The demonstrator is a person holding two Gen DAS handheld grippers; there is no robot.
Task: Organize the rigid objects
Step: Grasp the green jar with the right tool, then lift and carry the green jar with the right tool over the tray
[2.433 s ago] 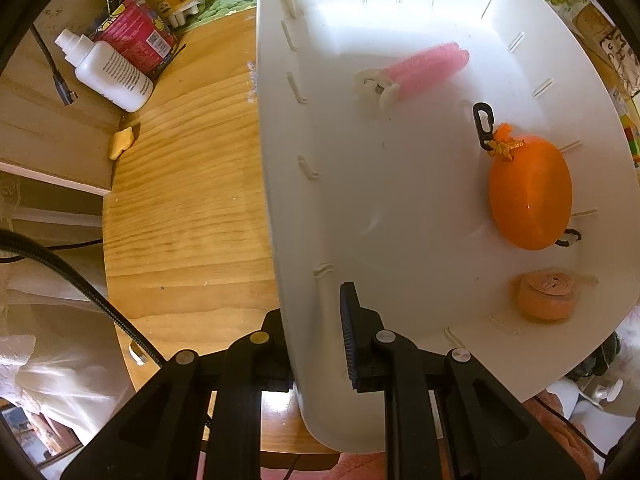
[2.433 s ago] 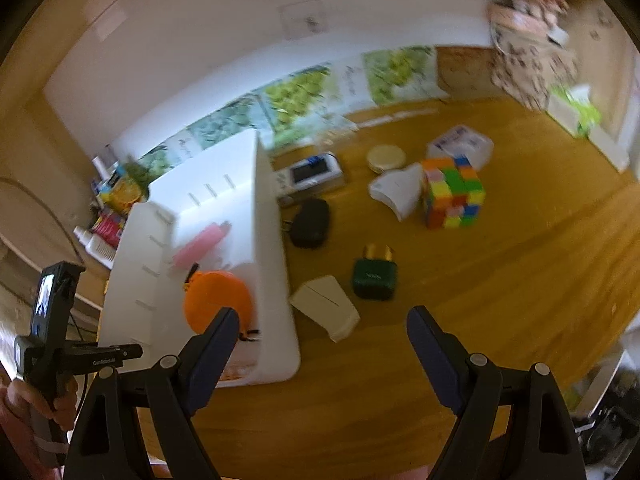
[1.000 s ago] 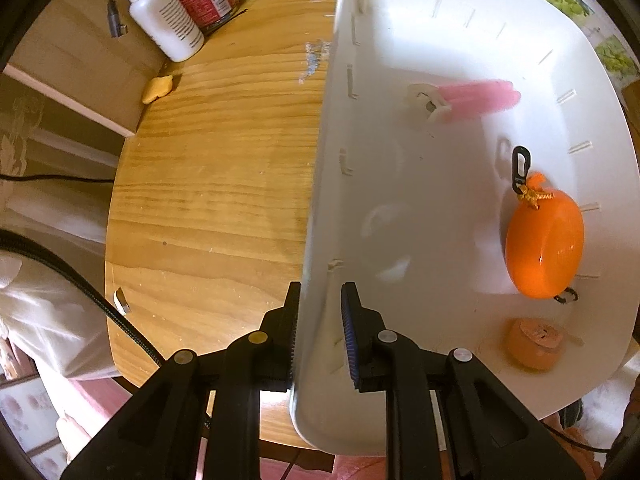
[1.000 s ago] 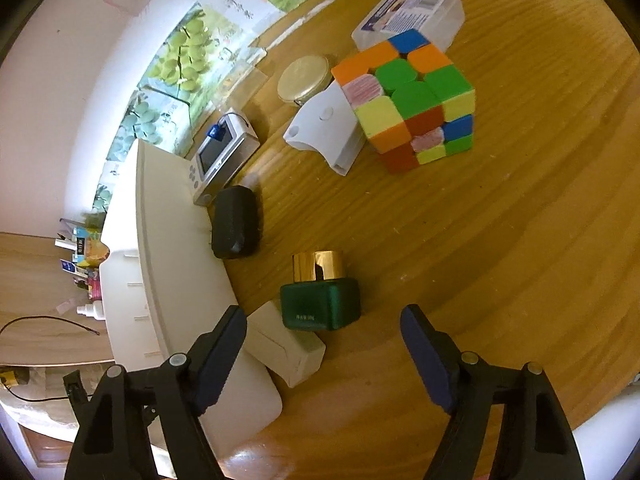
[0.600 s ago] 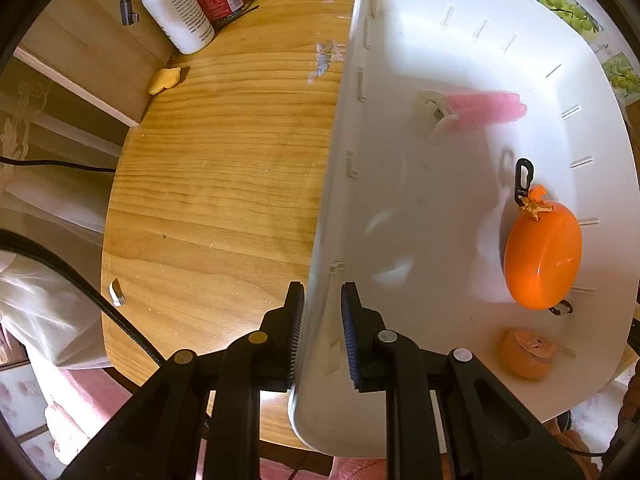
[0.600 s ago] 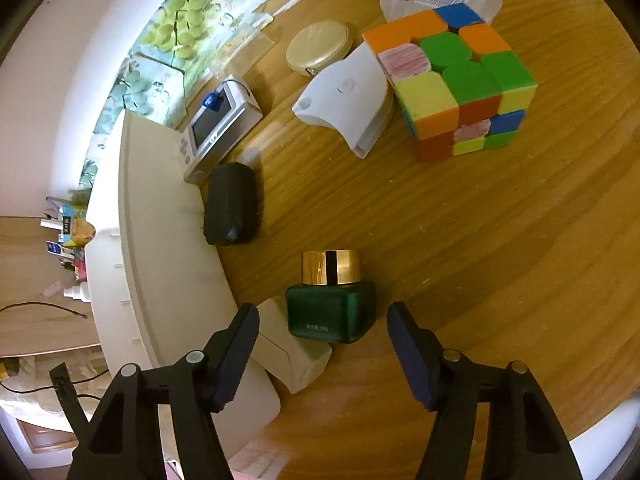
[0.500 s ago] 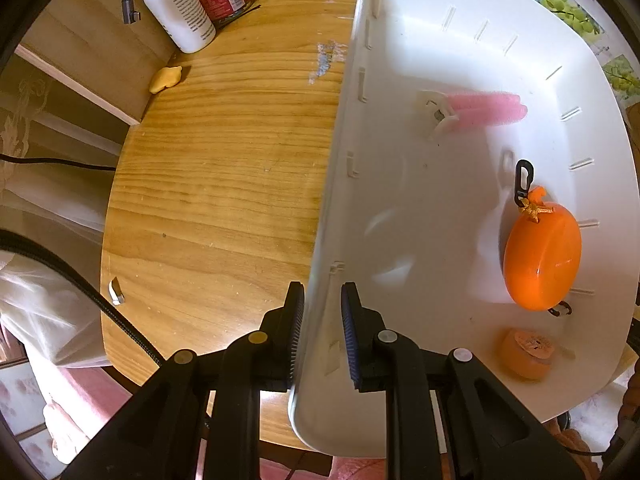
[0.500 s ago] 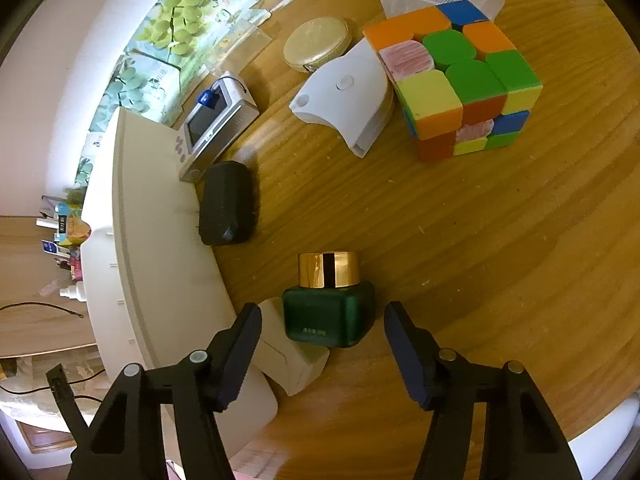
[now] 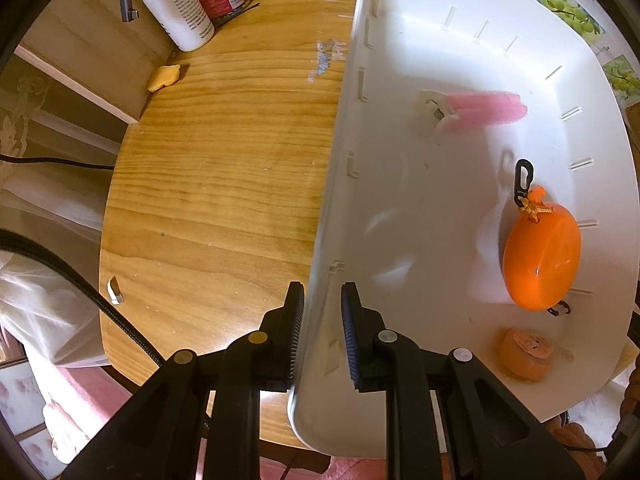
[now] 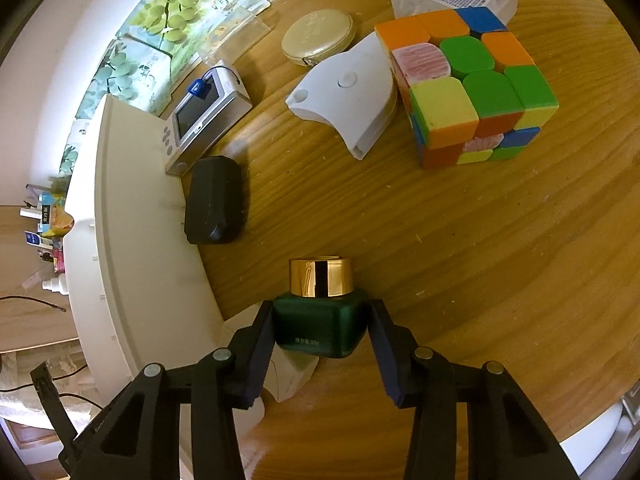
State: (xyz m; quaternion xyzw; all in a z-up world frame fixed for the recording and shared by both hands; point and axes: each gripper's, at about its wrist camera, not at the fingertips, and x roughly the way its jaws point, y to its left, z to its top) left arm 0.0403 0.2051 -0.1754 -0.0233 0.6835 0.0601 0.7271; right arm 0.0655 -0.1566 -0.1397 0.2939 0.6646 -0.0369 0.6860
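Since a second ago the right gripper has dropped in over the green jar with the gold cap, and its jaws are closing with the jar's body right between them, pads pretty much at its sides. The jar sits on the wooden table, just right of the white bin. The left gripper stays clamped on the bin's near-left wall, with an orange case and pink roller inside.

Green jar (gold cap) lies on its side beside the white bin.
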